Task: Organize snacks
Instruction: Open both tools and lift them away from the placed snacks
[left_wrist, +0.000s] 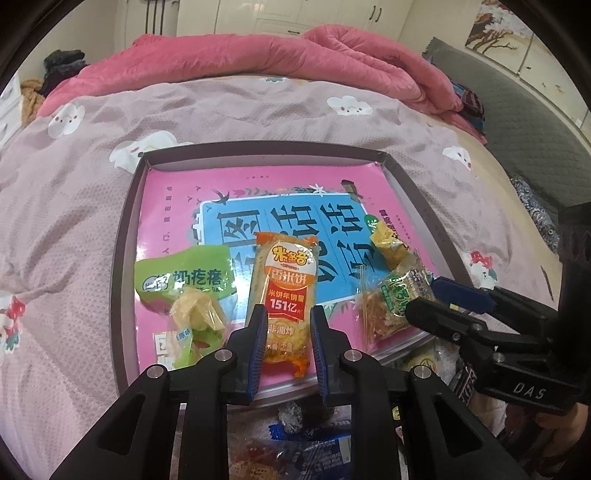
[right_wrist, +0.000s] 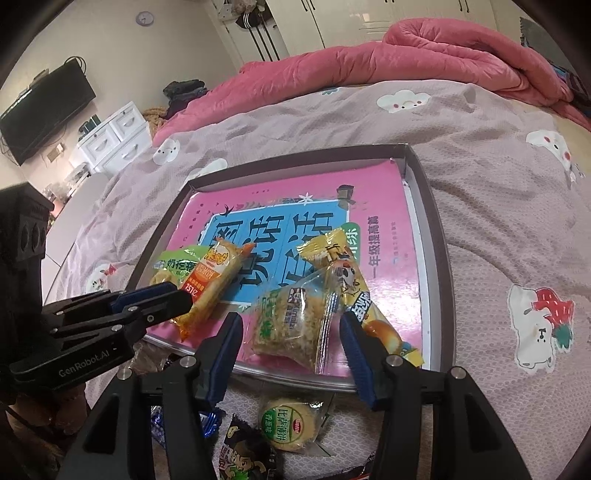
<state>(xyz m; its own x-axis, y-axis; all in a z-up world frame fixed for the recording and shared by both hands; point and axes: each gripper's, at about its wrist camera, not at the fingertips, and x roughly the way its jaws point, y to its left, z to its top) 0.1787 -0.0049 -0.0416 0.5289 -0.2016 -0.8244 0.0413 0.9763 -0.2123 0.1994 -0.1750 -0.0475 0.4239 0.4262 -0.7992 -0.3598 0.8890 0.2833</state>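
A shallow dark-rimmed tray (left_wrist: 127, 258) lined with a pink and blue book lies on the bed. My left gripper (left_wrist: 288, 310) is shut on the near end of an orange rice cracker packet (left_wrist: 284, 277), which rests on the tray; the right wrist view shows this gripper (right_wrist: 177, 295) too. A green milk snack packet (left_wrist: 184, 284) lies to its left. My right gripper (right_wrist: 291, 317) stands open over a clear, green-printed cracker packet (right_wrist: 291, 325), which lies flat between its fingers with small gaps on both sides. A yellow packet (right_wrist: 351, 280) lies beside it.
Loose snacks lie on the bedsheet in front of the tray: a round green-labelled cake (right_wrist: 291, 424), a black cartoon packet (right_wrist: 243, 454), a blue wrapper (left_wrist: 314, 446). A pink quilt (left_wrist: 258, 62) is piled behind. White drawers (right_wrist: 114, 136) stand off the bed's left.
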